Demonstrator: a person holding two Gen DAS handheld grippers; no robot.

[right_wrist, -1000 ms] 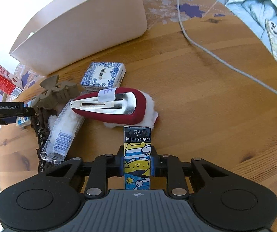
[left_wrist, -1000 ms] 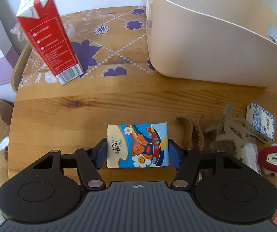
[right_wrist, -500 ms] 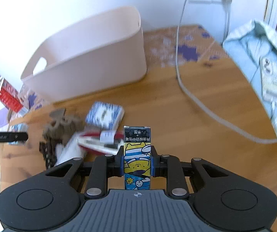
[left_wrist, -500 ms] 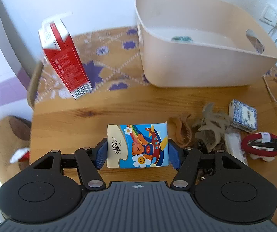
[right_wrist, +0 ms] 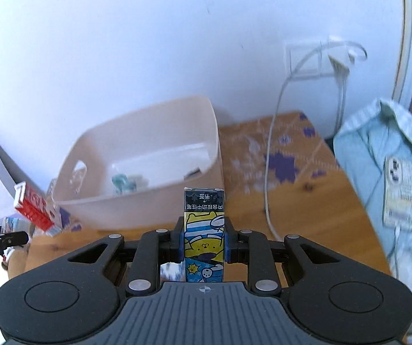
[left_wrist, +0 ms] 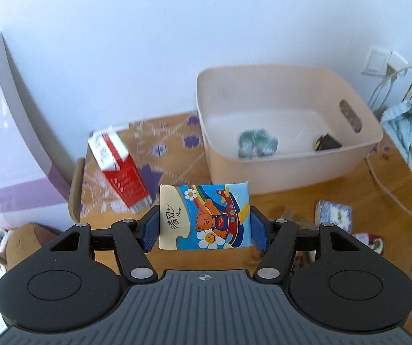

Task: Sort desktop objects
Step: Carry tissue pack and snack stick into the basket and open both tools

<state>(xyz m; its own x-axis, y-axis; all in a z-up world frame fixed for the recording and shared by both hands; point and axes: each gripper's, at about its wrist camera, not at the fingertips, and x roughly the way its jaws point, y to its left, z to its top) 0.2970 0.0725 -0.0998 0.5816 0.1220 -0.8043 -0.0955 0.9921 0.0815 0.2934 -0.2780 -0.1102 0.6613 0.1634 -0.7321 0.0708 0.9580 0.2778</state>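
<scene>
The left tongs (left_wrist: 204,224) are closed across the short sides of a cartoon tissue pack (left_wrist: 204,217), the blue pads pressing its two ends so the printed face stays flat toward the camera — a grip that suits a soft packet, since squeezing the ends keeps it from folding. The right tongs (right_wrist: 204,240) are clamped much narrower on a slim cartoon box (right_wrist: 204,231), held upright with its dark end pointing away; the narrow hold fits its slender body.

Both loads hang in the air above the worktop (left_wrist: 335,198), on the near side of the cream bin (left_wrist: 292,169). That bin stands at the far side of the worktop against the wall, open-topped, with a greenish bundle (left_wrist: 257,143) and a small dark item (left_wrist: 327,143) already lying on its floor — so it reads as the collecting place, and each pack looks lifted high enough to pass over the rim.

Left of the bin a red carton (left_wrist: 119,169) stands tilted on a patterned mat (left_wrist: 171,149). To the right, low on the worktop, a blue-and-white patterned box (left_wrist: 334,215) waits unsorted, with other small things half hidden behind the left tongs. A white cable (right_wrist: 268,172) trails down from the wall socket across the worktop's right part, near the right tongs' likely path to the bin; it could snag.
</scene>
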